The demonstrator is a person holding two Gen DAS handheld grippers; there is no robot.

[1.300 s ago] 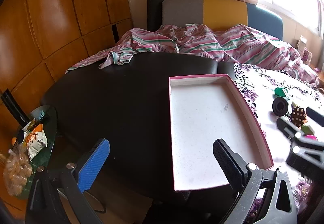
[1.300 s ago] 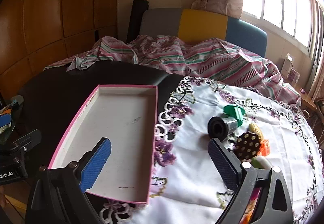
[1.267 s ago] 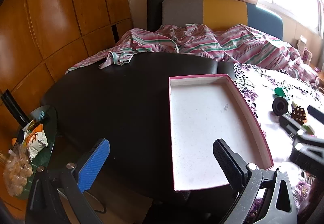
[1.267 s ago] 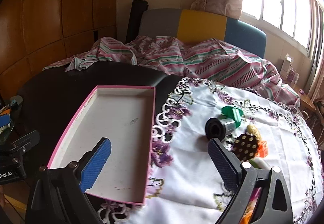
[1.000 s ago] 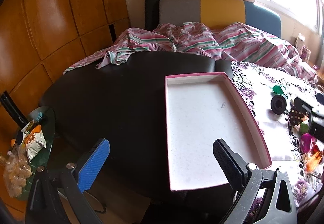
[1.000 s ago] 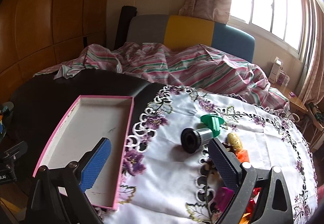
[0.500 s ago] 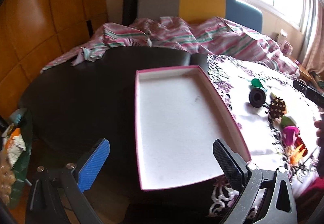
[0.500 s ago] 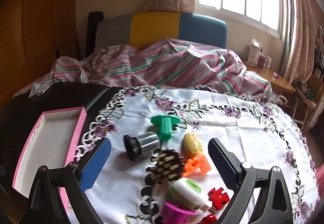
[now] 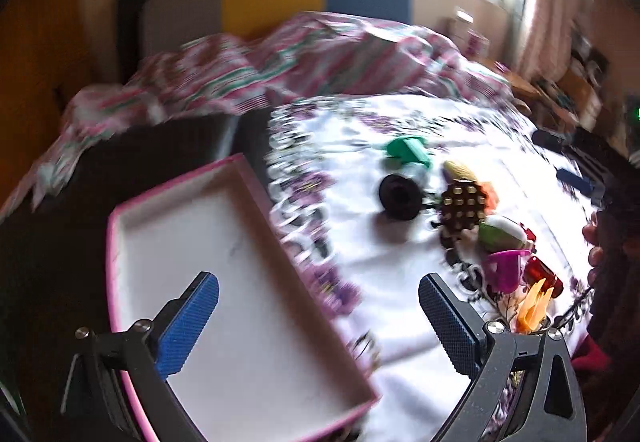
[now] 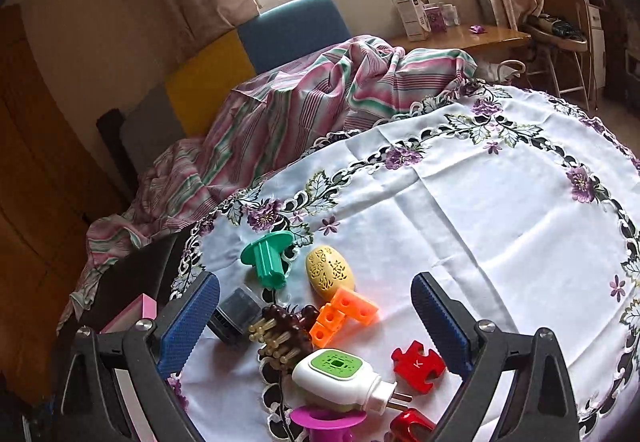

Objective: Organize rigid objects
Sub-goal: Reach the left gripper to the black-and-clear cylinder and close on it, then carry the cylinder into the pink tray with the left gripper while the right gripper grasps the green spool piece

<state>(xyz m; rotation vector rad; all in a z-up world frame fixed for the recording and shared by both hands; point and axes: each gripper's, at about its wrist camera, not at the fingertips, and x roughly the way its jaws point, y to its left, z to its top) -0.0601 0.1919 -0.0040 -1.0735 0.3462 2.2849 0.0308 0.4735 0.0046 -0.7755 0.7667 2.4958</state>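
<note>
Both grippers were spread wide and holding nothing: the left gripper [image 9: 316, 322] hung low in its frame over the pink-rimmed tray [image 9: 120, 210], and the right gripper [image 10: 316, 322] sat low over the toy pile. That pile was bunched at lower centre of the right view on the white embroidered tablecloth [image 10: 480, 210]: green spool [image 10: 266, 258], yellow oval [image 10: 330, 272], orange block [image 10: 342, 316], red puzzle piece [image 10: 418, 364] and white plug-in [image 10: 342, 376], all pretty much beside each other.

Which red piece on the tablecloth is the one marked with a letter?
The flat red puzzle piece, stamped with a white K; the glossy red piece at the bottom edge shows no letter.
</note>
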